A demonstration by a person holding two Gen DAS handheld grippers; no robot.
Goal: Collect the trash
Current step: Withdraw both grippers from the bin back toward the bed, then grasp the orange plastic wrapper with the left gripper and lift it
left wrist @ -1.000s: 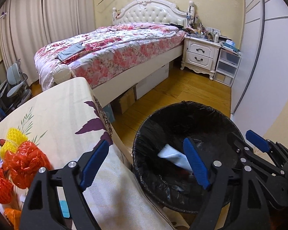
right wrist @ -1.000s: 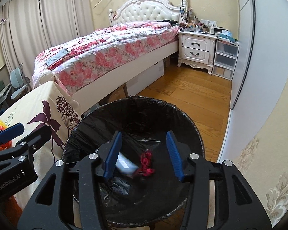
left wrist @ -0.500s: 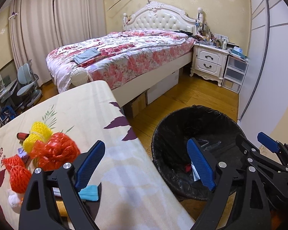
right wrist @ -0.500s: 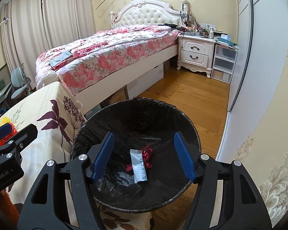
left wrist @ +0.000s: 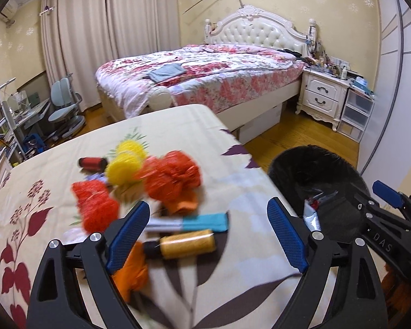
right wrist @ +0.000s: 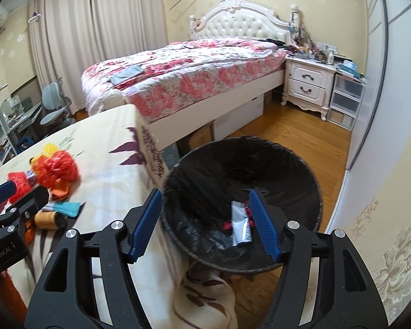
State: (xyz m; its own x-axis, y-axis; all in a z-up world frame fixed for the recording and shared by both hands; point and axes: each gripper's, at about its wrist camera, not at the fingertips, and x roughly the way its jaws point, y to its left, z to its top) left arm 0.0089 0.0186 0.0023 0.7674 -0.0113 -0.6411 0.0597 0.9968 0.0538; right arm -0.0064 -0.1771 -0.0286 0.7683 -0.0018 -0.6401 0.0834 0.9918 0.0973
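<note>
The trash lies in two places. A white wrapper [right wrist: 241,226] and a bit of red scrap [right wrist: 227,224] rest at the bottom of the black-lined bin [right wrist: 301,164], which stands on the wooden floor right against the worktop's [left wrist: 54,164] edge, presumably so that things can be dropped in with a short reach. The rest waits on the flowered cloth: an orange net ball [left wrist: 171,175], a yellow net ball [left wrist: 126,161], a red net bundle [left wrist: 94,205], a teal-and-white wrapper [left wrist: 194,223], an amber thread spool [left wrist: 187,244], a red spool [left wrist: 91,163] and an orange scrap [left wrist: 130,271], all bunched close together near the front. The left gripper [left wrist: 208,237] hangs over this pile with its jaws spread wide and empty, the teal wrapper and amber spool showing between them, so it looks set to pick the next piece. The right gripper [right wrist: 205,227] is above the bin's near rim, jaws having just been opening and now parted with nothing between them, which suggests a piece has been let go there. Beyond stand a bed [right wrist: 205,68] with a floral quilt and a white nightstand [right wrist: 307,85].
</note>
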